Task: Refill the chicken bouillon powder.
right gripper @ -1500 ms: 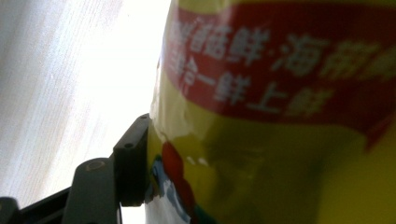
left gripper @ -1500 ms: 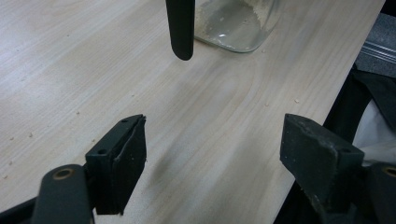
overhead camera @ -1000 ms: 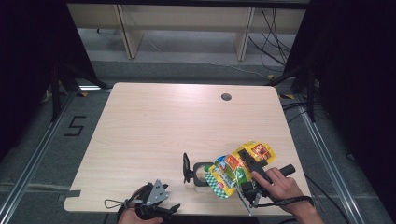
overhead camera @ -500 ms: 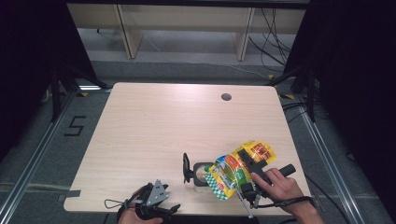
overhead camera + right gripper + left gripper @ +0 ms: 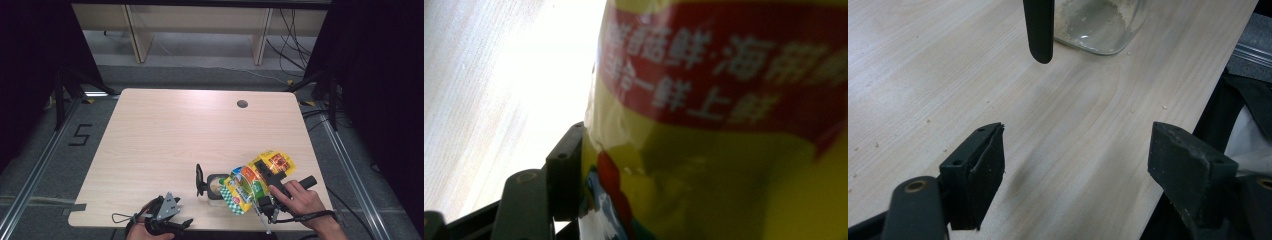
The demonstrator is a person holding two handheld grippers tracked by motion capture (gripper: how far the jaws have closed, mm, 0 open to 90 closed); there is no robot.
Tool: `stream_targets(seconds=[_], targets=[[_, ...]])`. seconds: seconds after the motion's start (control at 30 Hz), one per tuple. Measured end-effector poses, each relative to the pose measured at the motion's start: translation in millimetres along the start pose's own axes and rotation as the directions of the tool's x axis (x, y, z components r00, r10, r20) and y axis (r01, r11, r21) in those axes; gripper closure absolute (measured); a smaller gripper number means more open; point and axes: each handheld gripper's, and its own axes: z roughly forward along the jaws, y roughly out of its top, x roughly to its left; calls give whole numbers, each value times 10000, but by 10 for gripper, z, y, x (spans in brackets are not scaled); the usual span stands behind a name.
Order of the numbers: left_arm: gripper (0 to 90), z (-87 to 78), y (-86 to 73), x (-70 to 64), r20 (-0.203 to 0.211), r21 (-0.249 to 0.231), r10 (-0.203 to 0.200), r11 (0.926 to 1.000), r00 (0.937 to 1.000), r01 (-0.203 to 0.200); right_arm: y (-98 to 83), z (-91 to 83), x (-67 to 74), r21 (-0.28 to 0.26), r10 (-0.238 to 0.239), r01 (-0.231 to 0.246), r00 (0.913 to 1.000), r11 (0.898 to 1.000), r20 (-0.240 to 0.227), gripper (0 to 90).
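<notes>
A yellow snack bag (image 5: 247, 184) with red and green print lies tilted, its lower end over the mouth of a glass jar (image 5: 216, 186) near the table's front edge. My right gripper (image 5: 263, 169) is shut on the bag from the right. In the right gripper view the bag (image 5: 724, 125) presses against the left finger (image 5: 566, 172) and hides the other one. A black lid (image 5: 200, 180) stands upright at the jar's left. My left gripper (image 5: 176, 225) rests open at the front edge, left of the jar. Its jaws (image 5: 1078, 165) are wide apart, with bare wood between them and the jar (image 5: 1098, 25) ahead.
The light wooden table (image 5: 175, 135) has a round cable hole (image 5: 242, 104) at the back right. Small crumbs lie on the wood near the jar. Metal floor rails run along both sides of the table, and shelving legs stand behind it.
</notes>
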Motion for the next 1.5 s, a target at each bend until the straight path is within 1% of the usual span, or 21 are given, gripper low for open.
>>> stream_targets(seconds=[0.07, 0.13, 0.2, 0.27, 0.3, 0.4, 0.47, 0.53, 0.6, 0.63, 0.77, 0.83, 0.9, 1.03, 1.07, 1.17, 1.23, 1.3, 1.33, 1.4, 1.5], targets=[[226, 4, 0, -11, 18, -77, -87, 9999, 10000, 87, 0, -10, -8, 95, 25, -24, 9999, 10000, -114, 353], [226, 3, 0, -11, 19, -73, -71, 9999, 10000, 71, 0, -9, -9, 14, -25, 25, 10000, 10000, 28, 353], [226, 1, 0, -8, 35, -82, -60, 9999, 10000, 60, 4, -16, -15, 69, -61, 61, 10000, 10000, -11, 353], [225, 2, 0, -12, 39, -161, -177, 9997, 9998, 177, 0, -17, -22, 38, -81, 81, 10000, 10000, 56, 354], [226, 2, -1, -10, 36, -155, -173, 9997, 9998, 174, -6, -22, -23, 78, -30, 30, 10000, 10000, 51, 353], [226, 6, 0, -17, 59, -151, -162, 9998, 9999, 163, -23, -36, -35, 164, -159, 158, 9998, 9997, 78, 353], [226, 4, 1, -11, 15, -71, -52, 10000, 10000, 52, -28, -47, -41, 308, -145, 145, 9999, 9994, 16, 353], [226, 3, 1, -9, 12, -66, -49, 10000, 10000, 49, -31, -45, -37, 261, -154, 151, 9998, 9995, 121, 353], [226, 6, 1, -16, 105, -151, -164, 9997, 9998, 165, -27, -43, -42, 211, -220, 217, 9997, 9995, 134, 353], [226, -1, 1, 2, -19, 5, 11, 10000, 10000, -11, -24, -43, -40, 207, -202, 200, 9997, 9996, 137, 353], [226, 5, 1, -11, 16, -69, -61, 10000, 10000, 61, -16, -48, -33, 181, -193, 190, 9997, 9997, 140, 353], [226, 4, 2, -11, 2, -78, -6, 10000, 10000, 6, -8, -50, -35, 153, -246, 244, 9996, 9996, 135, 353], [226, 6, 1, -14, 31, -125, -112, 9999, 9999, 112, 1, -49, -40, 124, -359, 357, 9992, 9993, 148, 354], [225, 7, 0, -17, 91, -174, -194, 9997, 9998, 196, 3, -52, -30, 118, -339, 338, 9994, 9994, 92, 354], [226, 7, 0, -16, 46, -149, -157, 9998, 9999, 158, 3, -52, -31, 149, -294, 293, 9995, 9995, 75, 354], [226, 4, 5, -11, -13, -73, 3, 10000, 10000, -3, 4, -54, -41, 97, -434, 433, 9990, 9990, 93, 354], [226, 7, 2, -15, 38, -133, -119, 9998, 9999, 119, 6, -55, -44, 98, -477, 476, 9988, 9988, 105, 353], [226, 5, 2, -15, 103, -159, -156, 9997, 9998, 157, 5, -57, -43, 135, -398, 396, 9992, 9991, 104, 354], [226, 4, 2, -8, 8, -117, -117, 9999, 9999, 117, 3, -57, -43, 139, -396, 395, 9992, 9991, 101, 354], [226, 6, 2, -16, 108, -155, -156, 9998, 9998, 157, 0, -49, -42, 71, -424, 423, 9990, 9991, 160, 354], [225, 4, 4, -9, -12, -65, 18, 10000, 10000, -18, 4, -56, -34, 109, -355, 354, 9993, 9993, 73, 353]])
